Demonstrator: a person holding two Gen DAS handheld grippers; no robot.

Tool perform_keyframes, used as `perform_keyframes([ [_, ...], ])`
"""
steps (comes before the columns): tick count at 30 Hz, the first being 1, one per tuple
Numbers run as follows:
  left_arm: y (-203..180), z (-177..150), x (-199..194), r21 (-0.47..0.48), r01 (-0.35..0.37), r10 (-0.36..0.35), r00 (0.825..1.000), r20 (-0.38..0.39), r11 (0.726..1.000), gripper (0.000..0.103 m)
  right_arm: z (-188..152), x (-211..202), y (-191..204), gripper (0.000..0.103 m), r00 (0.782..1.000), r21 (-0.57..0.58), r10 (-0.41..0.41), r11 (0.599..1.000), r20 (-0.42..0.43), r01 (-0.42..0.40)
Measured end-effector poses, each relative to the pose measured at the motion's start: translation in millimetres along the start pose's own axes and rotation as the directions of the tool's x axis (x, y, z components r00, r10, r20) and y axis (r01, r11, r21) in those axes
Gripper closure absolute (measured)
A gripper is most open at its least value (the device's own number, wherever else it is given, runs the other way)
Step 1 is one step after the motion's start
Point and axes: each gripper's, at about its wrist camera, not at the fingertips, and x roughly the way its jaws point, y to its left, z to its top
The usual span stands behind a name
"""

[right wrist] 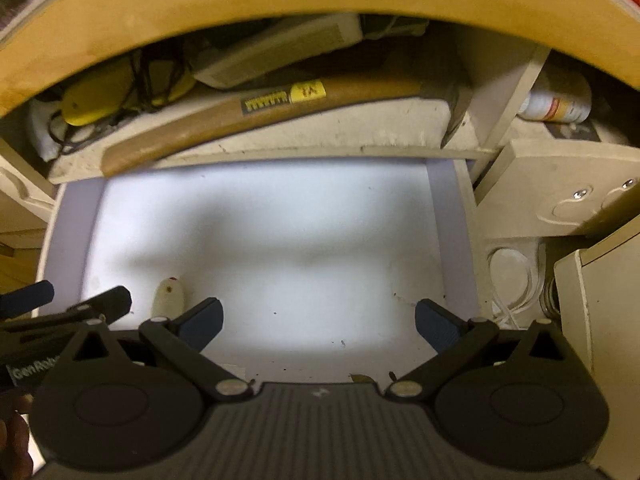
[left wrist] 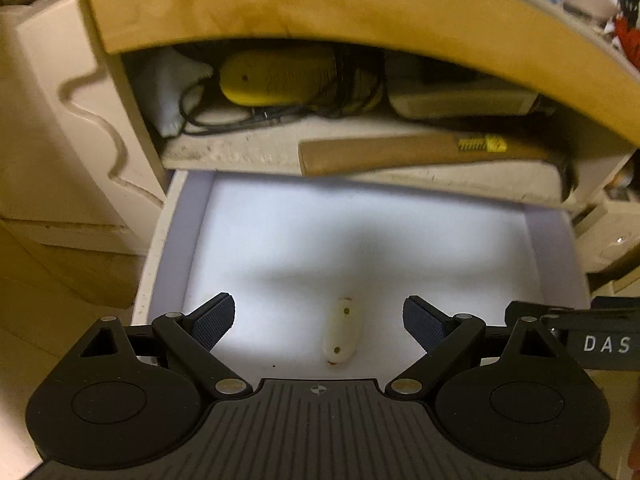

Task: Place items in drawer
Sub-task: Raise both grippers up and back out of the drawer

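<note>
A white drawer (left wrist: pixel 176 240) stands pulled open below a shelf; it also shows in the right wrist view (right wrist: pixel 452 232). A small white oblong item (left wrist: pixel 342 330) lies on the drawer floor near the front; in the right wrist view it (right wrist: pixel 168 294) lies at the left. My left gripper (left wrist: pixel 318 320) is open and empty above the drawer, the item between its fingers' line but below them. My right gripper (right wrist: pixel 318 320) is open and empty over the drawer's front. The left gripper's fingers (right wrist: pixel 104 300) show at the right wrist view's left edge.
A hammer with a wooden handle (left wrist: pixel 400 154) lies on the shelf just above the drawer's back, also in the right wrist view (right wrist: pixel 240 120). Behind it are a yellow device with black cables (left wrist: pixel 276 78) and a beige box (left wrist: pixel 460 100). A wooden tabletop edge (left wrist: pixel 320 4) overhangs.
</note>
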Motion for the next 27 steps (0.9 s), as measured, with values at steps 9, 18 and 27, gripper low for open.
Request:
perform_keyframes([
  [9,3,-4,-35,-0.014,0.024,-0.023,0.997,0.069,1.000,0.010,-12,-38,2,0.000,0.997,-0.007,0.012,1.000,0.082,-0.012],
  [18,0,-14,-65,0.033,0.018,-0.023,0.990,0.139,0.999,0.010,-23,-68,2,0.000,0.988,-0.003,0.017,1.000,0.156,-0.016],
  [27,-4,-17,-70,0.052,0.029,-0.037,0.988,0.153,0.998,0.011,-28,-71,3,0.000,0.986,-0.002,0.015,1.000,0.168,-0.015],
])
